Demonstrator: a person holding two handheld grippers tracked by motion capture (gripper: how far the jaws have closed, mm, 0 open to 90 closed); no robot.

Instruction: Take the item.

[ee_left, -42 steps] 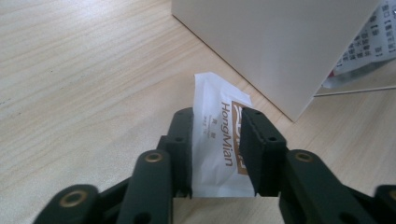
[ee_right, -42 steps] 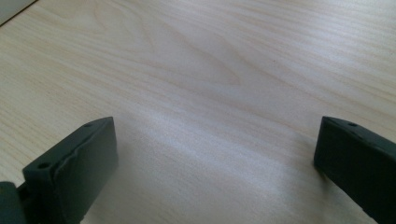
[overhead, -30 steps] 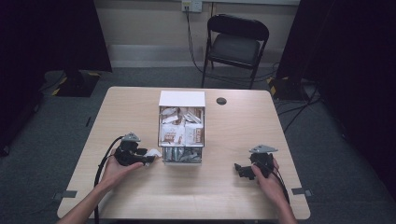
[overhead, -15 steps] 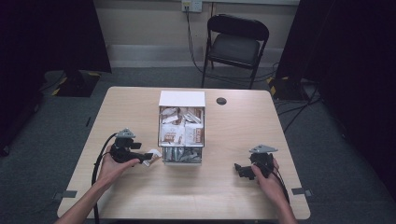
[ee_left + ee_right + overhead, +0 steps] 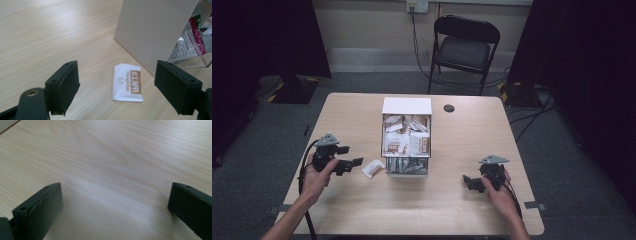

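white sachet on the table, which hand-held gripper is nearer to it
Left. The left hand-held gripper sits open just left of the white sachet, its jaws framing it. The right hand-held gripper rests open across the table, beyond the clear box.

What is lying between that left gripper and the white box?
A small white sachet lies flat on the table between the left gripper and the box, clearest in the left gripper view.

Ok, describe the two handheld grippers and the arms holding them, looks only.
The left black handheld gripper and right black handheld gripper match: chunky bodies, a grey three-cornered plate on top, and two flat rectangular black jaws with small screw holes. A black cable loops from each. The left one shows a brass-coloured rivet. Both forearms are bare, with no sleeves visible.
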